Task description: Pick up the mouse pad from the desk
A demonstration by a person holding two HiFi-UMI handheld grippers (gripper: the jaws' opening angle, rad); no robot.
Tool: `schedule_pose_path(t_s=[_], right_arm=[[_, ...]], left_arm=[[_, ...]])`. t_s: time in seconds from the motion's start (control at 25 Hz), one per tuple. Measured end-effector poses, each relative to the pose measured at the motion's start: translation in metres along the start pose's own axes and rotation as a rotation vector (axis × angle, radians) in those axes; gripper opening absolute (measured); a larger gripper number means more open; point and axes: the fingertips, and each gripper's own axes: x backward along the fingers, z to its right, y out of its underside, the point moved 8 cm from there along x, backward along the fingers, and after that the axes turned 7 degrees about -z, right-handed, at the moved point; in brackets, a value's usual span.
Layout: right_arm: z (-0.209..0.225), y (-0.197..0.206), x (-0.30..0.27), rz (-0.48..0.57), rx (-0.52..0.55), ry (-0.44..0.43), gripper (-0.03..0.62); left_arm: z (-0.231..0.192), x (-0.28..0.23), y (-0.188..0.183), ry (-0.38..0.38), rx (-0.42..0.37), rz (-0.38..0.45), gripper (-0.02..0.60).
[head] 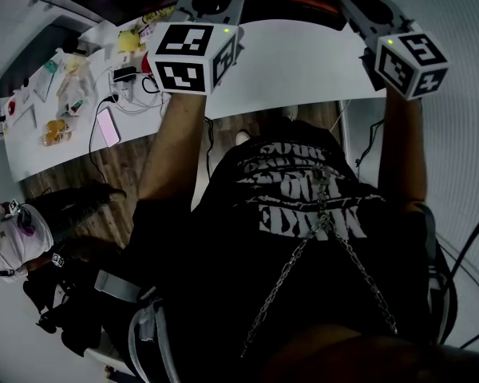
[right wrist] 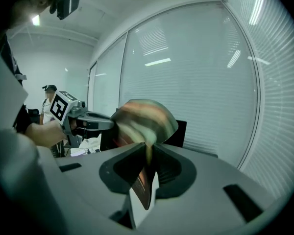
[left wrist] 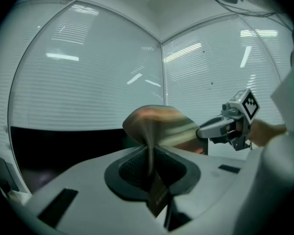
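The left gripper (left wrist: 151, 156) is closed on one edge of the thin, flexible mouse pad with orange, green and brown bands (left wrist: 159, 124); the edge is pinched between its jaws. The right gripper (right wrist: 149, 155) is closed on the opposite edge in the same way. The mouse pad is off the surface, bowed in the air between the two grippers, above the long white desk (head: 303, 62). Both grippers face the glazed wall with white slatted blinds (left wrist: 88, 82).
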Motion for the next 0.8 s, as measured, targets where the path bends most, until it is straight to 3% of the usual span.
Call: schedule_pose_path(t_s=[0.2, 0.56, 0.8], right_arm=[[0.016, 0.051, -0.029, -0.127, -0.08, -0.028, 0.046], [0.015, 0.235, -0.12, -0.533, -0.203, -0.136, 0.047], [0.005, 0.319, -0.151, -0.709, -0.203, -0.182, 0.049]], left_arm=[[0.001, -0.037, 0.054, 0.035, 0.101, -0.125, 0.051], [0.018, -0.118, 0.242, 0.081, 0.272, -0.57, 0.051], [0.04, -0.138, 0.332, 0.072, 0.285, -0.755, 0.051]])
